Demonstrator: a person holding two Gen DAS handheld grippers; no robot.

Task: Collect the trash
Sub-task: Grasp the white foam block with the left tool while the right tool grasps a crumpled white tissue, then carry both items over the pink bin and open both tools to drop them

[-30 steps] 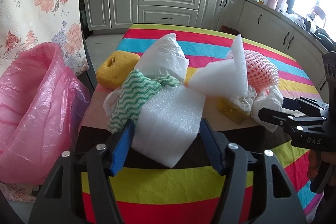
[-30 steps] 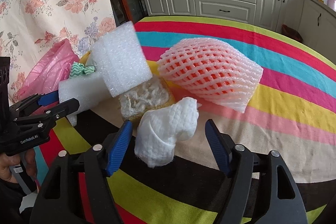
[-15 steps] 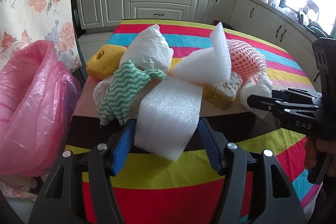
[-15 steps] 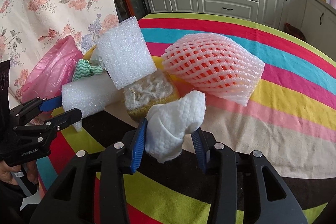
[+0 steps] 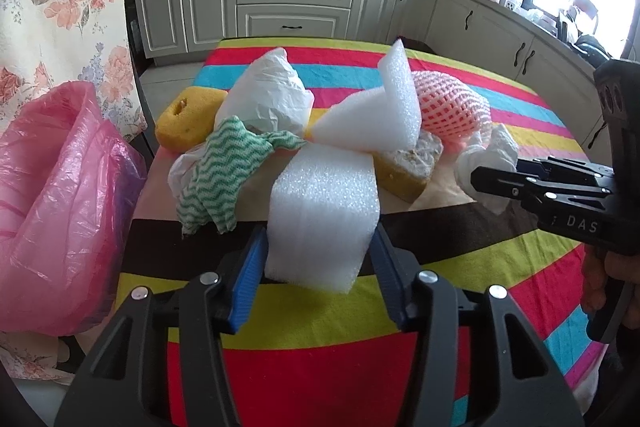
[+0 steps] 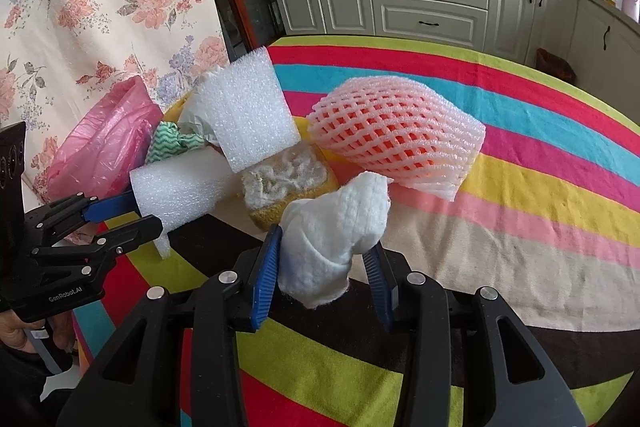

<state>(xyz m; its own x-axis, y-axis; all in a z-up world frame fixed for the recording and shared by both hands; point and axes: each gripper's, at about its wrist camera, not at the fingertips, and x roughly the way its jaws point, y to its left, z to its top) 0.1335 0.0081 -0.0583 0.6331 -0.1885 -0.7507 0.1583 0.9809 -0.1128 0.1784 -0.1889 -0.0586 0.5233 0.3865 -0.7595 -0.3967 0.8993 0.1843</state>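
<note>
A white foam block (image 5: 324, 211) lies at the near end of the trash pile on the striped tablecloth (image 5: 320, 315). My left gripper (image 5: 318, 247) is closing on it, and its blue pads touch both sides. From the right wrist view the same left gripper (image 6: 124, 215) holds the block (image 6: 180, 191) by its end. My right gripper (image 6: 324, 247) is shut on a crumpled white paper wad (image 6: 332, 227), which bulges up between its pads. In the left wrist view the right gripper (image 5: 496, 179) reaches in from the right with the wad (image 5: 492, 155).
The pile holds a pink foam net (image 6: 396, 143), a folded white foam sheet (image 5: 384, 119), a yellow sponge with a white top (image 5: 412, 163), a green zigzag cloth (image 5: 224, 163), a white plastic bag (image 5: 268, 95) and another yellow sponge (image 5: 188, 115). An open pink bag (image 5: 60, 207) hangs off the table's left edge.
The right gripper has shut on the paper wad, which it straddled a second ago. The left gripper's pads have drawn in against the foam block and it has shifted slightly.
</note>
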